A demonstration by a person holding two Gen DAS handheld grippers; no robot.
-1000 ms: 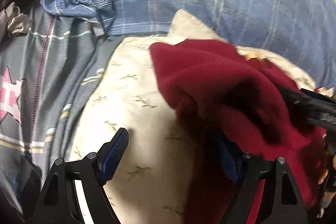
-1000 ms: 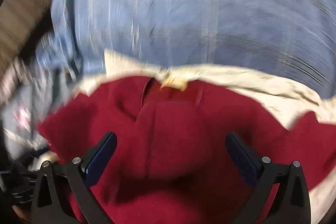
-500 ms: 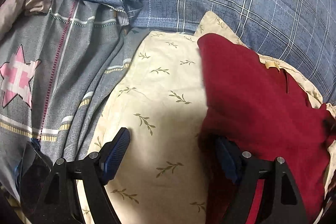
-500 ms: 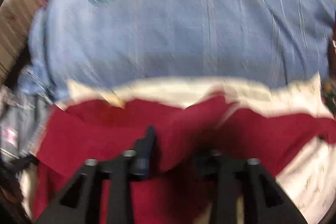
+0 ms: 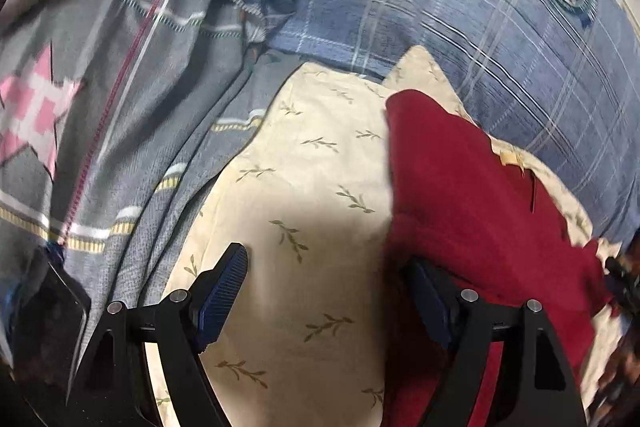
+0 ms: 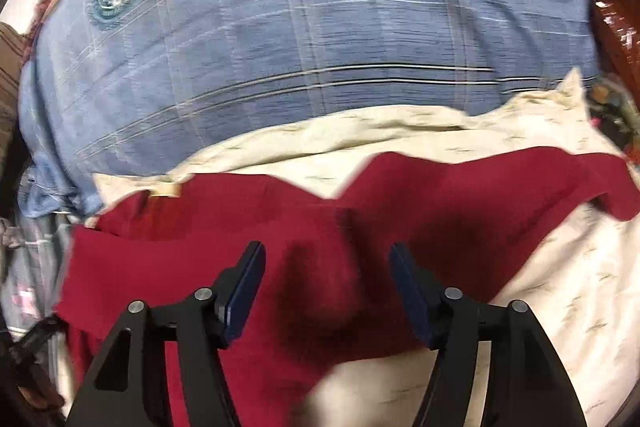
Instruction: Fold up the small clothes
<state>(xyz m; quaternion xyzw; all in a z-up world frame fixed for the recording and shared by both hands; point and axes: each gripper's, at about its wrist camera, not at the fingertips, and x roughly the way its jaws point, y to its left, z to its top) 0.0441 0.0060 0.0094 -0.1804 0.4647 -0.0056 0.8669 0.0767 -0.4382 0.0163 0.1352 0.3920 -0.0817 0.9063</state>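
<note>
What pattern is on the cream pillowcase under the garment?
Small olive leaf sprigs on the cream pillowcase; clearest in the left wrist view.

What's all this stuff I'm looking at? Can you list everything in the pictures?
Red garment: one, dark red, lying on the cream cloth, with a tan label at its neck.
Cream cloth: one, cream with small leaf sprigs, spread under the garment.
Blue plaid bedding: one, blue with pale lines and a round badge, behind the cloth.
Grey quilt: one, grey with a pink star, to the left.
Left tongs: one pair, black with blue pads, open, over the cream cloth at the garment's edge.
Right tongs: one pair, black with blue pads, open, over the garment.
</note>
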